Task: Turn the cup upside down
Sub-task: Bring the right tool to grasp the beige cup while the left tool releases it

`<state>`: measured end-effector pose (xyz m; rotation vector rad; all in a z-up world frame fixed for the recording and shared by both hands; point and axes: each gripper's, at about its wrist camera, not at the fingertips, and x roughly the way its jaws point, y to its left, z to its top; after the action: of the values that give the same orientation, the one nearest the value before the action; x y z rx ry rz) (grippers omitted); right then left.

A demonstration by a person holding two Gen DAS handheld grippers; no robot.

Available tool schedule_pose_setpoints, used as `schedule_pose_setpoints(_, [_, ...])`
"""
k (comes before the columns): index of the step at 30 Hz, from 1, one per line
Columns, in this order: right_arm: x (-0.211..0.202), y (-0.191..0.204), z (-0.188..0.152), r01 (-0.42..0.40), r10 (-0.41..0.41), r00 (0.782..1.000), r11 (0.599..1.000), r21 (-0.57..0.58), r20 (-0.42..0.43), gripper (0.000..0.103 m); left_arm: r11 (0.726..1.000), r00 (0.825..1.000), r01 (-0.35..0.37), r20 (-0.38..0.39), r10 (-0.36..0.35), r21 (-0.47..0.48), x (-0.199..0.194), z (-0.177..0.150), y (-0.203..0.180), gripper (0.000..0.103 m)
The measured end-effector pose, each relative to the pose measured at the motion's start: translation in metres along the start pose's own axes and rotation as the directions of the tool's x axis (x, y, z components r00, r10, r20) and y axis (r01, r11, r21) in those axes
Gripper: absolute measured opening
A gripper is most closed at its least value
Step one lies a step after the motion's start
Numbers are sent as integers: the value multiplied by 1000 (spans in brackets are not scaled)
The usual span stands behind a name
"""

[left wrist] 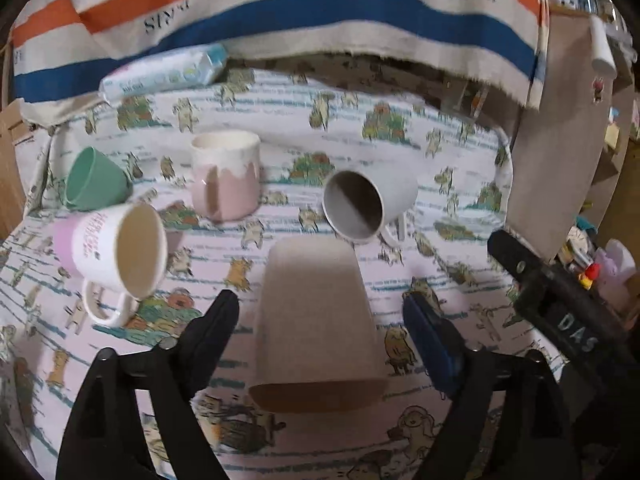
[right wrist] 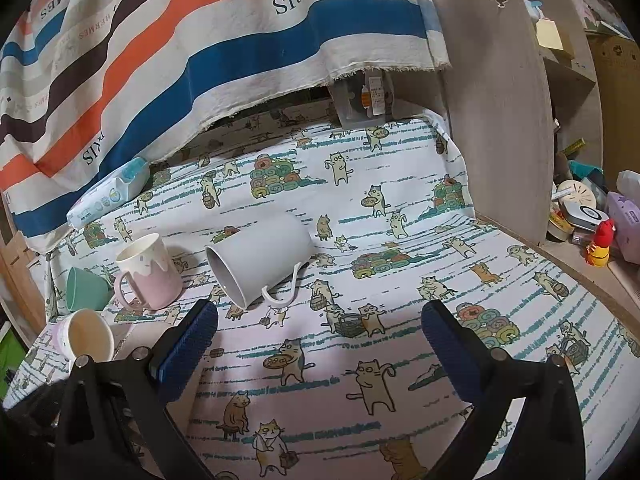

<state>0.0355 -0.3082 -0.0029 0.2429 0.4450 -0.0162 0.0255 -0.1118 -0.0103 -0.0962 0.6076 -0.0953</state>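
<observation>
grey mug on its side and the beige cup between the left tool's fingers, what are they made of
Grey mug: likely glazed ceramic, with a smooth, even surface, thick rim and loop handle. Beige cup: matte and speckled, possibly stoneware or plastic; blur leaves it open.

The task's thing is a plain beige, handleless tapered cup [left wrist: 318, 320] with a matte, paper-like surface. It stands upside down on the cat-printed tablecloth [left wrist: 440, 152], its wide rim down on the fabric and its narrower closed base up. In the left wrist view it sits near the cloth's front edge.
</observation>
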Motion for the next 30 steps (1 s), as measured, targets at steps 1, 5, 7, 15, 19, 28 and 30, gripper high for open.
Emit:
schedule_pose_setpoints(1, [0, 0, 0, 0, 0, 1000, 1000, -1, -1, 103, 1000, 1000, 3, 14, -3, -2, -5, 3, 4, 84])
schedule_pose_setpoints(5, [0, 0, 0, -2, 2, 1000, 1000, -3, -4, 103, 1000, 998, 5, 55, -6, 19, -21, 9, 23, 89])
schedule_pose_setpoints(7, [1, 0, 0, -1, 1, 1000, 1000, -1, -4, 103, 998, 995, -34, 97, 29, 50, -27, 9, 35, 94])
schedule_pose_setpoints(15, [3, -1, -1, 2, -2, 1000, 1000, -3, -13, 102, 987, 955, -158, 257, 149, 15, -50, 11, 94, 103])
schedule_pose_setpoints(19, [5, -2, -2, 3, -3, 1000, 1000, -1, -27, 103, 990, 944, -139, 303, 127, 19, -51, 9, 105, 103])
schedule_pose_setpoints(28, [11, 0, -1, 45, -45, 998, 999, -5, -54, 102, 990, 948, -141, 292, 128, 23, -43, 1, 110, 103])
schedule_pose_setpoints(30, [12, 0, -2, 46, -46, 997, 999, -4, -61, 102, 989, 947, -150, 290, 139, 16, -41, 1, 111, 103])
